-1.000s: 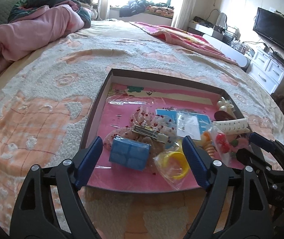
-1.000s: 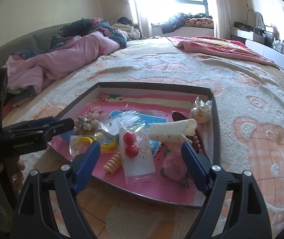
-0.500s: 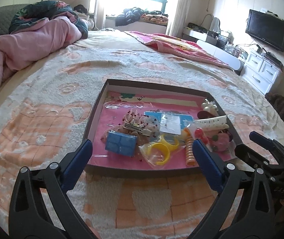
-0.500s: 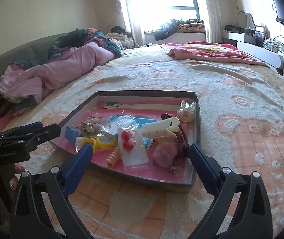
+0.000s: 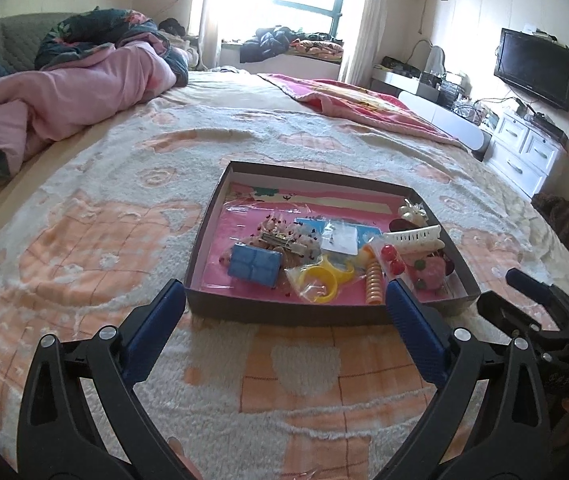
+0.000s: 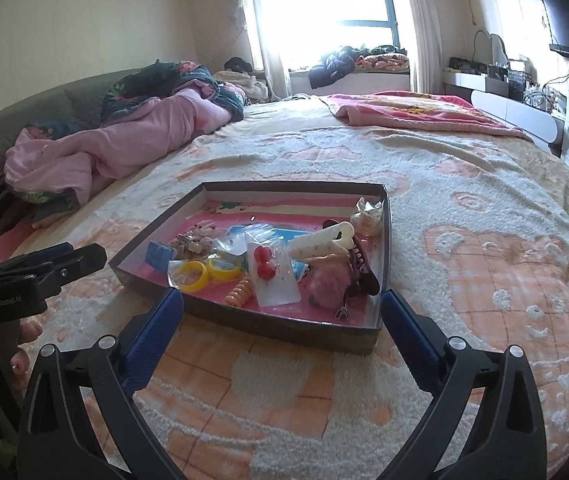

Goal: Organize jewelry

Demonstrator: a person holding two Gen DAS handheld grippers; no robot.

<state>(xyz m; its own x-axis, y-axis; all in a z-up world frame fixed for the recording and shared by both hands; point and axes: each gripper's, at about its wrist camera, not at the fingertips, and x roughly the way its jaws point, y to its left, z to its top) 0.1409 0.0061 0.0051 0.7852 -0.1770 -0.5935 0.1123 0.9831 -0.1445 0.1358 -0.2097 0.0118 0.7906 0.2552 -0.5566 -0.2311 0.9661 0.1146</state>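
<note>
A: Quick pass. Where's the jewelry?

B: All in the shallow dark box [image 5: 326,316] with a pink floor, sitting on the fuzzy peach-and-cream blanket [image 5: 96,240] on the bed. From my left wrist view I see a blue box [image 5: 255,264] at the near left inside, a yellow ring [image 5: 322,280] in a clear bag beside it, and an orange spiral hair tie [image 5: 373,286] to its right.

A: Right side of the box?

B: Red bead earrings [image 6: 263,265] in a clear pouch near the middle, a cream claw clip [image 6: 324,242] behind them, a pink pompom [image 6: 326,282] in front of the clip, and a dark brown clip [image 6: 362,270] against the right wall. There's a small bagged item in the far right corner; I can't tell what it is.

A: Jaws?

B: Left gripper [image 5: 284,304] is spread wide with nothing between the blue pads; it hangs over the blanket just short of the box's near wall. Right gripper [image 6: 282,304] is the same: wide apart, empty, tips in front of the near edge of the box.

A: Touching anything?

B: No, both are clear of the box. In my right view I see the left gripper at the left edge, with the person's fingers [image 6: 24,340] wrapped on its handle.

A: Background?

B: Pink quilt [image 5: 64,96] bunched at the far left, bright window behind, TV [image 5: 534,68] on the right wall.
</note>
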